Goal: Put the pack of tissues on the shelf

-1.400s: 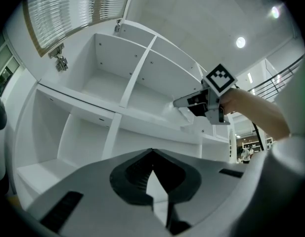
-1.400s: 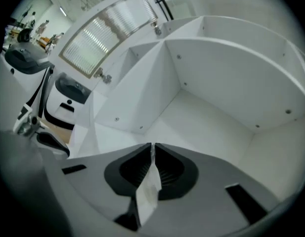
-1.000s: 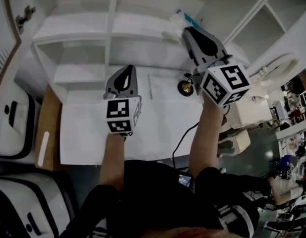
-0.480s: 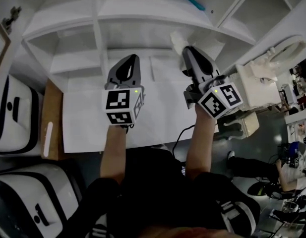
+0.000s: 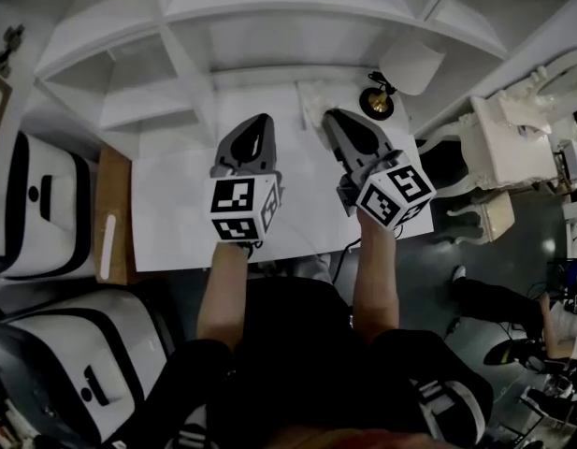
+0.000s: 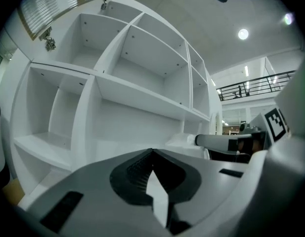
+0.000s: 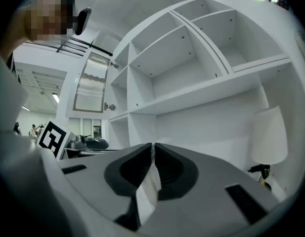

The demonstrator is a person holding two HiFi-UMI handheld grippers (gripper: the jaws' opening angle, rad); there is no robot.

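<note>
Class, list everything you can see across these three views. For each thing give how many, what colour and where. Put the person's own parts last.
shelf unit: one, white, behind the table
table: one, white top, under both claws
lamp: one, white shade on a brass base, right rear of the table
pack of tissues: one, whitish, at the tip of the right claw
cases: two, white with black trim, left of the table
carved furniture: white, right of the table
left claw: one, grey, shut and empty, over the table
right claw: one, grey, shut on the pack of tissues
forearms: two, bare, behind the claws
</note>
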